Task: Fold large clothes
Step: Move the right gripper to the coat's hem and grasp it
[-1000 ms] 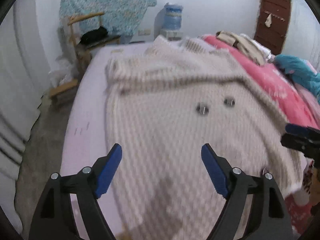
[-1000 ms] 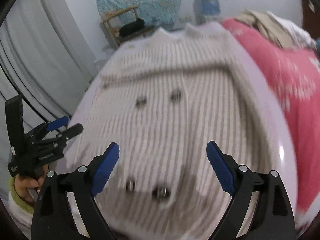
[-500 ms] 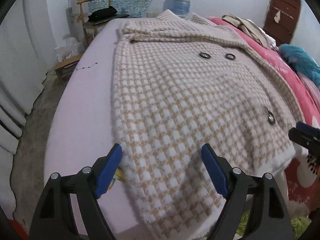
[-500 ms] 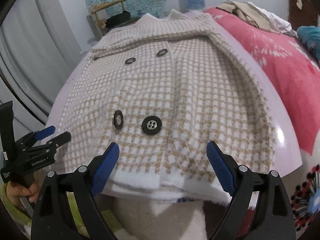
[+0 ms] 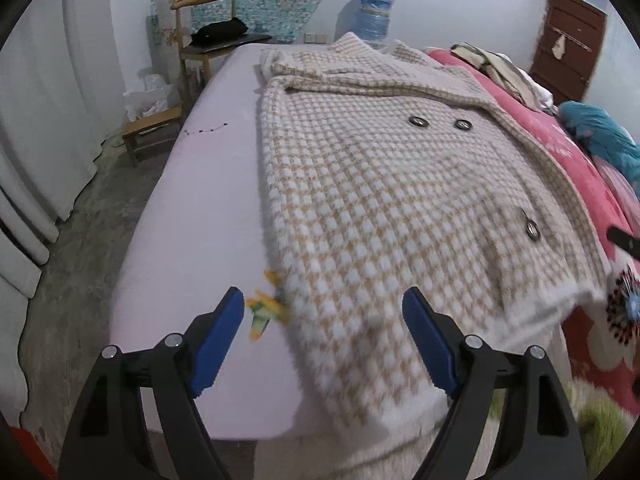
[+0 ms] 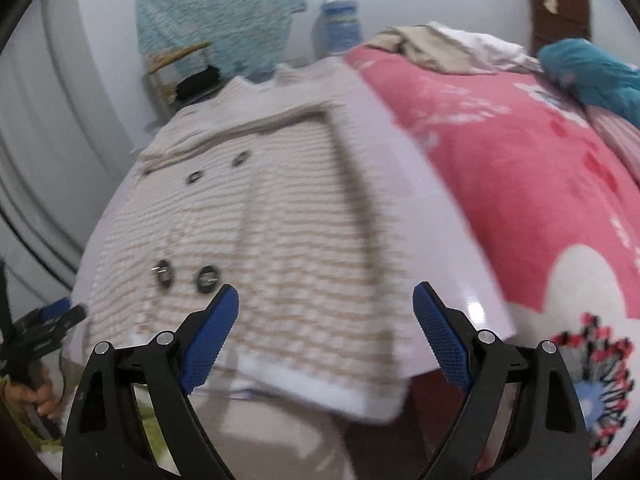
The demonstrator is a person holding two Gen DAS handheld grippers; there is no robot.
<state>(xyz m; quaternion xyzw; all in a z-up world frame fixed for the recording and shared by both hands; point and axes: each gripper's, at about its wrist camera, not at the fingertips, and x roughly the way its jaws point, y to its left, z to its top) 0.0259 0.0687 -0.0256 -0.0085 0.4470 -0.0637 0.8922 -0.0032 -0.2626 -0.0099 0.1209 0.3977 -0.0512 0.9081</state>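
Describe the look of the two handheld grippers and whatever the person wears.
Both the left gripper and right gripper have black angular plastic frames with triangular cut-outs, silver pivot bolts, and blue finger pads textured with fine ridges. No cables show. Of clothing, nothing is clear enough to tell.

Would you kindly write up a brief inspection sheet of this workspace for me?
Surface: lilac bed sheet, mostly bare on its left side.
Job's things: checked coat spread flat, buttons up, hem over the near bed edge.
Clutter: yellow scrap beside the coat's hem; pink blanket with piled clothes.
Grippers: left tool and right tool both open, empty, above the hem.
Cables: nothing seen.
Surroundings: wooden chair, water bottle, brown door.
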